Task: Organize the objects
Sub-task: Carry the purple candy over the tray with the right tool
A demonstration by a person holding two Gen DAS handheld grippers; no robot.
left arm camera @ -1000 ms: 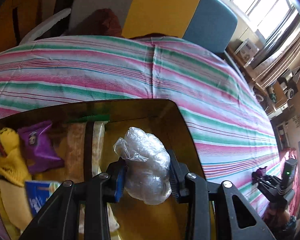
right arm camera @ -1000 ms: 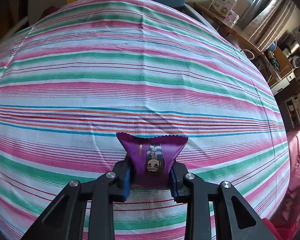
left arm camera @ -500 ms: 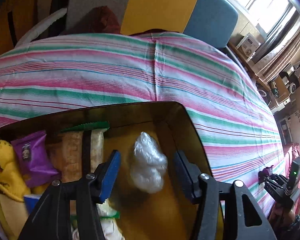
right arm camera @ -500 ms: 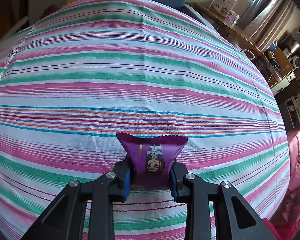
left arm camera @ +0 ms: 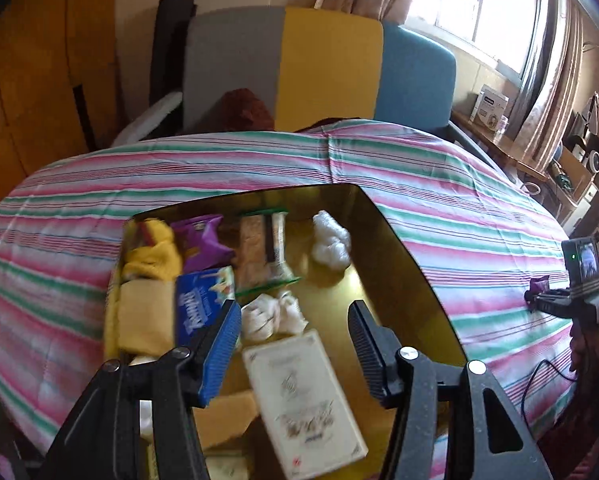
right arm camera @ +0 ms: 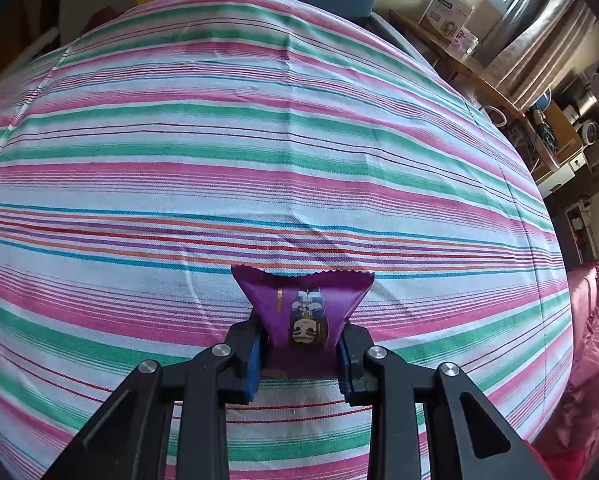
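My left gripper stands with its jaws spread and nothing between the pads; the jaws have just been opening. It hangs above the yellow tray, which lies on the striped tablecloth.

Tray contents, as I read them in the left wrist view:
- A crumpled clear plastic wrap lies free on the tray floor near the far right corner, well apart from my left gripper's pads.
- A purple snack packet lies at the far left, beside a yellow cloth item.
- A blue-and-white packet sits just in front of the purple one, partly behind my left blue pad.
- A long clear-wrapped bar with green ends lies along the middle.
- A white crumpled wad lies directly past my pads.
- A white printed box lies tilted on the near tray floor, below the gripper. This part of the view is motion-blurred.

My right gripper is pinched onto a second purple snack packet, pads pressing its two sides. The packet's serrated edge points away from the camera, and it rests on or just above the striped cloth; I cannot tell which. In the left wrist view this gripper and its packet appear at the far right, well apart from the tray.
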